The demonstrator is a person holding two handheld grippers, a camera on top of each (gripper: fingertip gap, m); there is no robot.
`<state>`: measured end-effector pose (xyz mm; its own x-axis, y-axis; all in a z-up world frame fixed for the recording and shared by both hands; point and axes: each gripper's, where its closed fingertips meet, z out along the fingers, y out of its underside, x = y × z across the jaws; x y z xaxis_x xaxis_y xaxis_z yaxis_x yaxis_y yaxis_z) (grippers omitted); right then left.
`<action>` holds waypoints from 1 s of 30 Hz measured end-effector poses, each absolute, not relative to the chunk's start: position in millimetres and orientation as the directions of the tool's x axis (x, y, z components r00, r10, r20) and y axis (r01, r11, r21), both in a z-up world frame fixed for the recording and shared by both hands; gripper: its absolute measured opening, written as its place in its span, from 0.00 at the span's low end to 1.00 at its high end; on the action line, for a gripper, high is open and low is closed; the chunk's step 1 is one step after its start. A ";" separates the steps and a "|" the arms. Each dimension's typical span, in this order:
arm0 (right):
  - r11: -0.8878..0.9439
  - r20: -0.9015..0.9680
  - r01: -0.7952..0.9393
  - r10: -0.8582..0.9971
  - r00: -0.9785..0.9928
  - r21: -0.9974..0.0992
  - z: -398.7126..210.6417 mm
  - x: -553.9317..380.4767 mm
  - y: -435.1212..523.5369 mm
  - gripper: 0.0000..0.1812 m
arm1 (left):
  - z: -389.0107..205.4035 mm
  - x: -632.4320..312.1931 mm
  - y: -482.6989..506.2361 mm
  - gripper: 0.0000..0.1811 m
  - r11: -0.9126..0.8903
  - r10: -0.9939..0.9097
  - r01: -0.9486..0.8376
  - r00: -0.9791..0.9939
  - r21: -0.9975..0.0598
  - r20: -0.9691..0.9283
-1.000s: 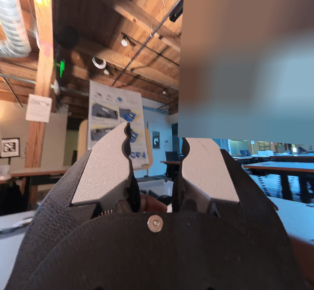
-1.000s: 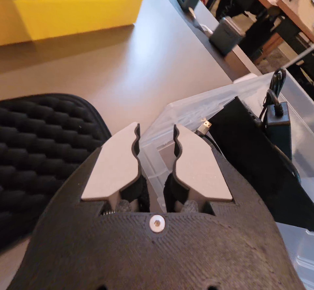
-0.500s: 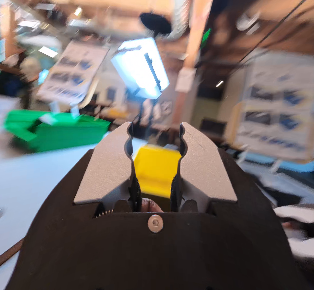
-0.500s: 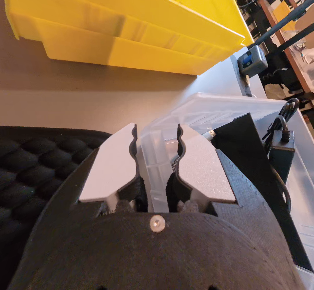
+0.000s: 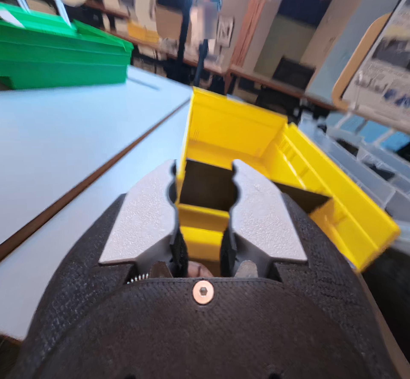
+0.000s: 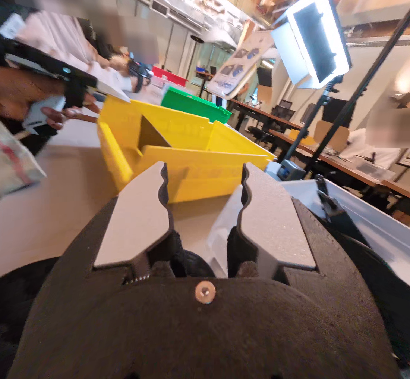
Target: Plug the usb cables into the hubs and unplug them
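Note:
My left gripper (image 5: pixel 204 168) is open and empty, held over the grey table (image 5: pixel 66 137) and pointing into a yellow bin (image 5: pixel 233 130) with a black divider (image 5: pixel 206 184). My right gripper (image 6: pixel 204 168) is open and empty, low over the table, facing the same yellow bin (image 6: pixel 199 161). At its right is a clear plastic bin (image 6: pixel 366 217) holding a black power adapter (image 6: pixel 332 208) with a cord. No USB plug or hub shows clearly. In the right wrist view a hand holds the left gripper (image 6: pixel 106 89) at the far left.
A green bin (image 5: pixel 55 61) stands behind the yellow one and also shows in the right wrist view (image 6: pixel 195 106). Clear compartment boxes (image 5: pixel 366 164) lie to the right. A black padded cushion (image 6: pixel 20 279) is under my right gripper. A lit light panel (image 6: pixel 315 35) stands on a stand behind.
The left gripper swung down from facing the ceiling to the table and yellow bin. The right gripper tilted up from the clear bin to face the yellow bin, and its jaws opened wider.

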<state>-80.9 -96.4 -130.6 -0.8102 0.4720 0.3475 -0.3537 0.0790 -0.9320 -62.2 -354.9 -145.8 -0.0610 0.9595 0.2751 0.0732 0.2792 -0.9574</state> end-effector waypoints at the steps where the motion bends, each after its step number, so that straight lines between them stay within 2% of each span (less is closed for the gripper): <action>1: 0.068 0.343 -0.353 0.456 -0.821 -0.933 -131.0 -73.5 -101.2 0.35 | -149.4 -59.0 -347.7 0.19 0.268 0.963 0.139 -0.027 -0.953 0.266; 3: 0.094 0.360 -0.357 0.440 -0.823 -0.929 -134.2 -66.2 -108.5 0.36 | -150.7 -52.5 -330.3 0.17 0.252 0.958 0.227 0.080 -0.941 0.276; 7: 0.154 0.293 -0.250 0.464 -0.836 -0.956 -145.2 -75.1 -115.5 0.33 | -144.3 -57.8 -334.6 0.28 0.246 0.965 0.144 0.057 -0.959 0.256; 10: 0.256 0.272 -0.167 0.462 -0.844 -0.952 -161.1 -84.8 -122.9 0.32 | -163.4 -62.6 -325.1 0.35 0.208 0.969 0.260 0.080 -0.943 0.235; 14: 0.431 0.302 -0.098 0.436 -0.848 -0.897 -187.8 -92.7 -133.7 0.27 | -185.9 -68.2 -306.7 0.37 0.091 0.978 0.388 0.136 -0.917 0.155; 15: 0.463 0.314 -0.090 0.434 -0.844 -0.882 -192.4 -94.4 -135.6 0.22 | -193.8 -69.4 -300.5 0.36 0.055 0.977 0.429 0.161 -0.902 0.136; 17: 0.492 0.335 -0.091 0.434 -0.836 -0.866 -196.2 -96.6 -137.9 0.13 | -205.6 -75.0 -305.2 0.24 -0.001 0.992 0.478 0.110 -0.878 0.058; 23: 0.518 0.447 -0.183 0.447 -0.775 -0.835 -190.9 -99.1 -136.7 0.11 | -189.7 -82.2 -321.3 0.06 -0.153 0.979 0.462 -0.053 -0.874 -0.199; 27: 0.465 0.503 -0.277 0.481 -0.718 -0.841 -163.6 -95.7 -128.1 0.10 | -149.2 -77.9 -311.4 0.05 -0.088 0.992 0.287 -0.065 -0.954 -0.111; 30: 0.455 0.604 -0.404 0.515 -0.608 -0.794 -126.3 -89.4 -115.7 0.10 | -116.2 -72.5 -300.9 0.04 -0.097 0.990 0.151 -0.086 -0.984 -0.111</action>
<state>-89.4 -115.7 -126.3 -0.6080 0.5149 0.6043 -0.4038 0.4548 -0.7938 -72.5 -300.9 -116.2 -0.0861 0.9901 -0.1108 0.1514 -0.0969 -0.9837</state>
